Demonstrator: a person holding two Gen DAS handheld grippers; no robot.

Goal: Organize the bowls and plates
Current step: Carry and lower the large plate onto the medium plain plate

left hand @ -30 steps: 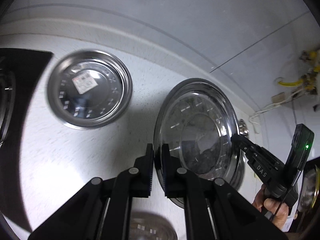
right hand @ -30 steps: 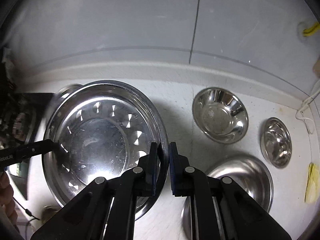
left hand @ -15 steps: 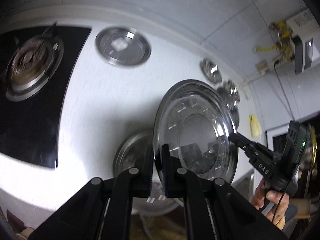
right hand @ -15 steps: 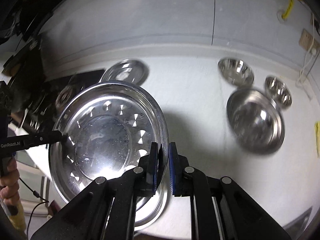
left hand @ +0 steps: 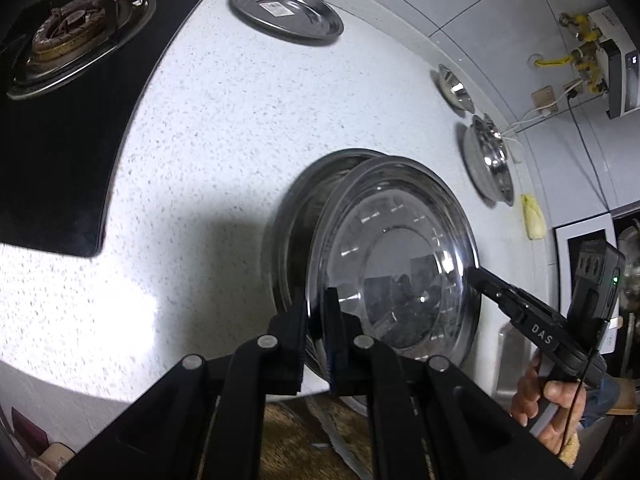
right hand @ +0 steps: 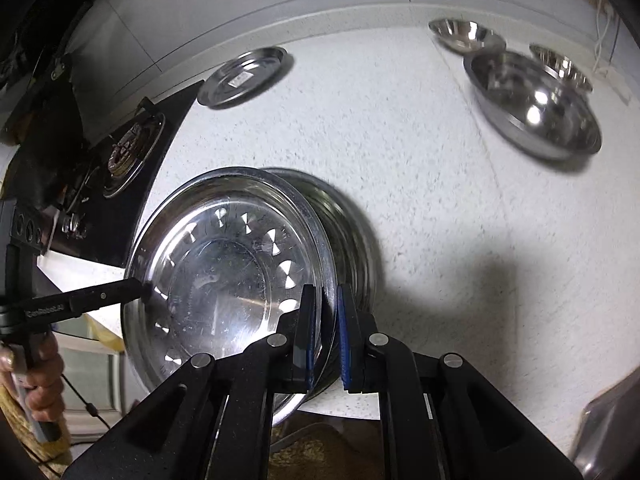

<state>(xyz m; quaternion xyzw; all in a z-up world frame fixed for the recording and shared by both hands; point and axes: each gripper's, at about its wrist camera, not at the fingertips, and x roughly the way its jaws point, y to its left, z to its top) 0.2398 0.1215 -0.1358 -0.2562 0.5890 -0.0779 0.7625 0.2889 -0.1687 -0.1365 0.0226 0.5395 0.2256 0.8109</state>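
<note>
Both grippers carry one large steel plate (left hand: 394, 264) between them, each clenched on an opposite edge: the left gripper (left hand: 318, 332) pinches the rim at lower centre of the left wrist view, and the right gripper (right hand: 325, 336) pinches the far rim at lower centre of the right wrist view. The plate is held tilted, just above and partly overlapping a second large plate (right hand: 348, 240) that lies on the speckled counter (left hand: 224, 152) near its front edge. Whether the two plates touch yet cannot be told; a dark gap shows along the upper edge, so it looks not fully seated. Judged progress: stacking of the big plates is under way, this one nearly in place but not let go. Left to sort, as far as seen: a flat plate with a sticker (left hand: 286, 12) at the top of the left view, beside the black stove top (left hand: 64, 128); a large bowl (right hand: 536, 106) in the upper right of the right view, with two small bowls behind it, one to the left (right hand: 464, 34) and one to the right (right hand: 560, 66). Those three bowls sit close together but not nested. Most of the job appears still ahead. A person's hand (left hand: 548, 396) grips the right tool's handle at lower right of the left view.
</note>
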